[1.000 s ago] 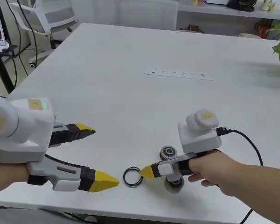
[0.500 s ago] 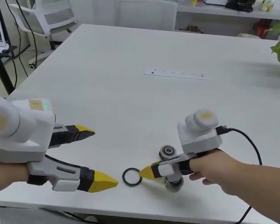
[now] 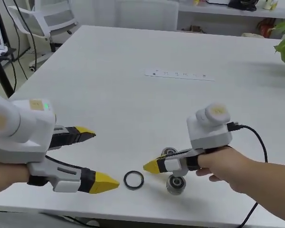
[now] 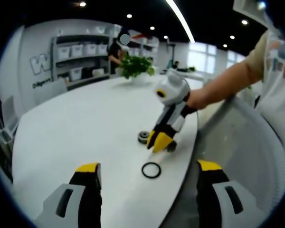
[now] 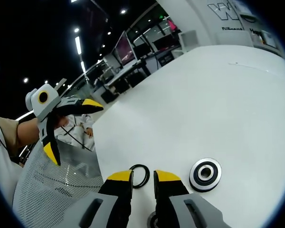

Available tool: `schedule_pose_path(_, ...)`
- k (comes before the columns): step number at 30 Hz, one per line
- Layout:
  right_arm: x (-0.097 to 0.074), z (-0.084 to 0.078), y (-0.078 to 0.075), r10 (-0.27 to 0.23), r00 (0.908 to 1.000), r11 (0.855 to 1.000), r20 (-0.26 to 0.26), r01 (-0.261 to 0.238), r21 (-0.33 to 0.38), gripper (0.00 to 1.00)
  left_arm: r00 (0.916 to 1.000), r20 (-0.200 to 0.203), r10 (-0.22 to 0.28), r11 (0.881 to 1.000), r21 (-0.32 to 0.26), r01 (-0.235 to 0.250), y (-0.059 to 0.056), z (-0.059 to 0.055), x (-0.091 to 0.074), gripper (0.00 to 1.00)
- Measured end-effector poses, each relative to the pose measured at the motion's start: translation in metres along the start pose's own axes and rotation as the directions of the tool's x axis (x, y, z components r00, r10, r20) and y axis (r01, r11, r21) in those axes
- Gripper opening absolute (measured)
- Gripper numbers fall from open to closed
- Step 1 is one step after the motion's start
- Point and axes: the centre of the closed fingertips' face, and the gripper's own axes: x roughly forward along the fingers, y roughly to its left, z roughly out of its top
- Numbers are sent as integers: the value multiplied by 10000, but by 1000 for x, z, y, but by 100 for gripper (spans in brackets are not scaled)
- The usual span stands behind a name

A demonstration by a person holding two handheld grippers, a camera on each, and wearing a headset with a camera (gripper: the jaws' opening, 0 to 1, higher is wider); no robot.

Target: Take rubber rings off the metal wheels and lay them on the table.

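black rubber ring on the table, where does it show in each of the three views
Head view: the rubber ring lies flat on the table, low and centre, near the front edge.
Left gripper view: the ring is just below centre.
Right gripper view: the ring is at bottom centre, partly behind a yellow tip.
Shared landmark: the right claw, whose yellow tips sit right next to the ring in every view.

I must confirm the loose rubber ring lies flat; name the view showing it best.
Head view: the rubber ring shows whole from above, flat on the table. The left gripper view shows the ring whole too, but as a squashed oval. In the right gripper view a jaw hides part of the ring.
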Motion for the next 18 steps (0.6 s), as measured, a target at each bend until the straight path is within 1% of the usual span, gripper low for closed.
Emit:
schedule_pose_path(10, -18, 15, -12, -327, 9967, 9995, 738, 329, -15, 18, 10000, 42, -52, 10000, 37, 52, 8, 10, 8, 82)
schedule_pose_path(18, -32, 23, -24, -684, 9915, 9972, 1109, 713, -221, 22, 9999, 81, -103, 9999, 66, 102, 15, 17, 14, 81)
